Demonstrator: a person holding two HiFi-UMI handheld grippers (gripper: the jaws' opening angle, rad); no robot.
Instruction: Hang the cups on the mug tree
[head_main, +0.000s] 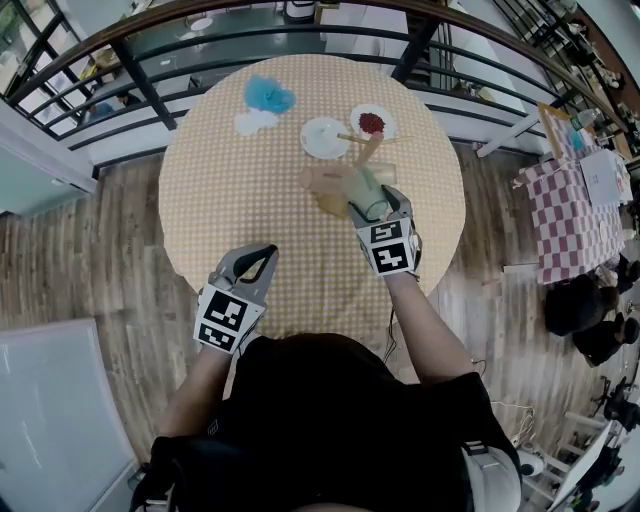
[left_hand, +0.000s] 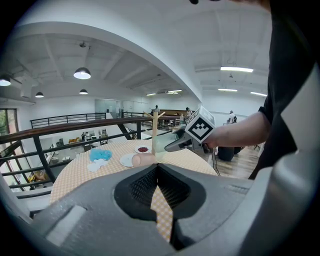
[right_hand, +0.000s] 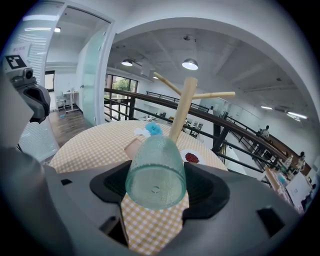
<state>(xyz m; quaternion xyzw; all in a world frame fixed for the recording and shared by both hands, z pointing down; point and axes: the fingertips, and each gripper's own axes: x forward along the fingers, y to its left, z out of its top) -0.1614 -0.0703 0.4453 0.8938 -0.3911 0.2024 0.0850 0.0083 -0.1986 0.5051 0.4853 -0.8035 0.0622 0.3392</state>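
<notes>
**Inspector:** Step in hand?

**Assessor:** First cup gripped, not yet hung. The right gripper (right_hand: 155, 195) has its jaws clamped on the green cup (right_hand: 155, 175), base towards the camera. It sits at mid-frame just before the mug tree (right_hand: 182, 107), whose visible pegs are bare. The left gripper (left_hand: 159, 172) is pressed together on nothing, lower left in the head view.

**Inspector:** Next move?

**Assessor:** In my judgement, lift the cup and set it on a peg. I cannot make out a handle.

**Inspector:** Count?

**Assessor:** Two cups, the second a pink cup (head_main: 325, 178) lying at the tree's base. One tree. Two plates (head_main: 325, 138).
</notes>
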